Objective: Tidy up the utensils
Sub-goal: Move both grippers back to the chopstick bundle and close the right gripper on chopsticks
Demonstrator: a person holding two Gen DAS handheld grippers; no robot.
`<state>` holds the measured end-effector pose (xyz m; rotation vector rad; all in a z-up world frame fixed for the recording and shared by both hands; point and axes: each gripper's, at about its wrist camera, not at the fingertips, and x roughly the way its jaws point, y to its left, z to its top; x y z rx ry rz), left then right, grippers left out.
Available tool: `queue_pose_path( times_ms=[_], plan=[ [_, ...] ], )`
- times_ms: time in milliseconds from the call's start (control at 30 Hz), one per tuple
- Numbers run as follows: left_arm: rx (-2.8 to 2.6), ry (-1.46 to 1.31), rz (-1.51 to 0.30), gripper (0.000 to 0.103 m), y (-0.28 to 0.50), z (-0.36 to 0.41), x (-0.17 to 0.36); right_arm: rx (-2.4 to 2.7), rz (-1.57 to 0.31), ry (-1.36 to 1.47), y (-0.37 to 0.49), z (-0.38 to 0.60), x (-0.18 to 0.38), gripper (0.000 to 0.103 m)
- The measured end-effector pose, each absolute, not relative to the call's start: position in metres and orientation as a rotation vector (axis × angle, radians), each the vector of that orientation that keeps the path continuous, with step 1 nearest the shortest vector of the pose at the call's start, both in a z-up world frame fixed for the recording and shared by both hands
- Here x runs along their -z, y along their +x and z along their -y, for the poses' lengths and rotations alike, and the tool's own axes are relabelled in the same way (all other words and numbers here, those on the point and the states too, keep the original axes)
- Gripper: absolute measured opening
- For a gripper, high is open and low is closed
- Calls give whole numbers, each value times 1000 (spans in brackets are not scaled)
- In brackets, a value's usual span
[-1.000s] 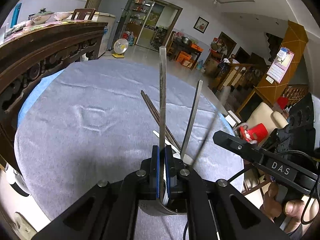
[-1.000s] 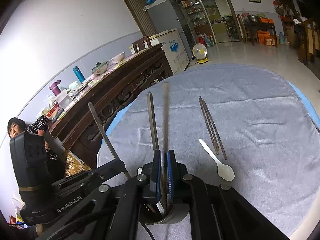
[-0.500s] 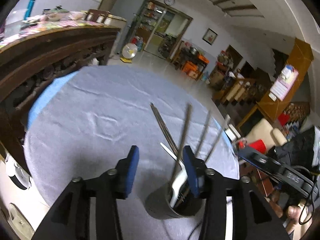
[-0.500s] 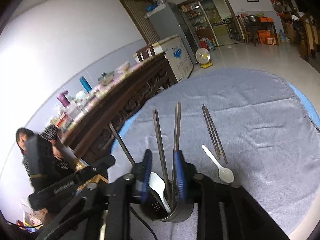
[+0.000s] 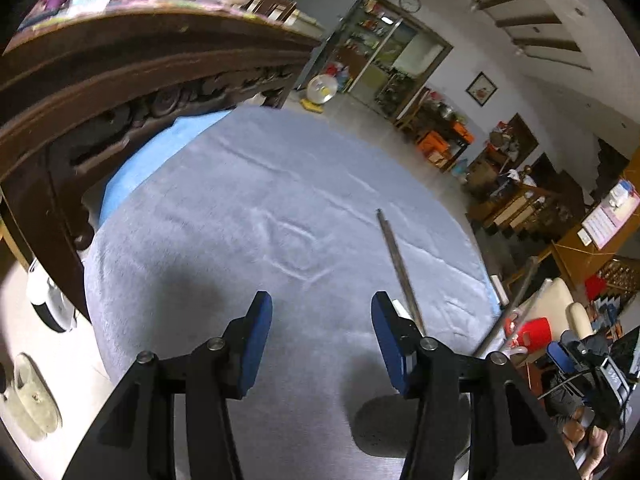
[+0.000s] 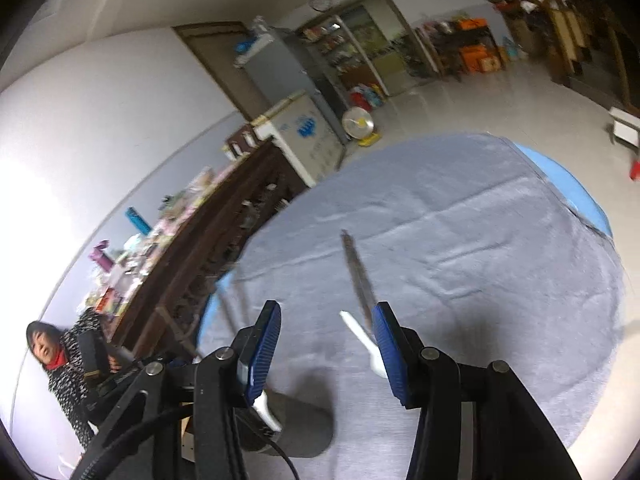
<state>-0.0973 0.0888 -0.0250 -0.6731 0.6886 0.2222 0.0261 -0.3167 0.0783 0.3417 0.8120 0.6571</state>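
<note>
Left gripper: jaws apart, nothing between them, over the grey cloth; chopsticks lie just beyond its right finger. Right gripper: jaws opening, empty; the white spoon and chopsticks lie ahead, beside its right finger; the grey holder stands below its left finger.

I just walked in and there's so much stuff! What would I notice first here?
Probably the two blue-padded tongs, the left tongs and right tongs, hanging over the round table's grey cloth; the right jaws are opening, nothing between them. A long metal chopstick lies on the cloth beside a white spoon, and a dark cup stands at the near edge.
</note>
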Motion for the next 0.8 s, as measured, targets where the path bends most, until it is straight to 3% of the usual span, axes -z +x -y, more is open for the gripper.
queue_pose_path(
  times_ms=[333, 633, 800],
  plan=[
    [-219, -683, -818, 52, -65, -98, 59, -564, -1002, 276, 82, 329, -26, 51],
    [-222, -677, -893, 52, -43, -105, 83, -624, -1216, 62, 151, 267, 17, 51],
    [-224, -691, -911, 52, -39, -109, 92, -674, -1306, -17, 190, 213, 33, 41]
  ],
)
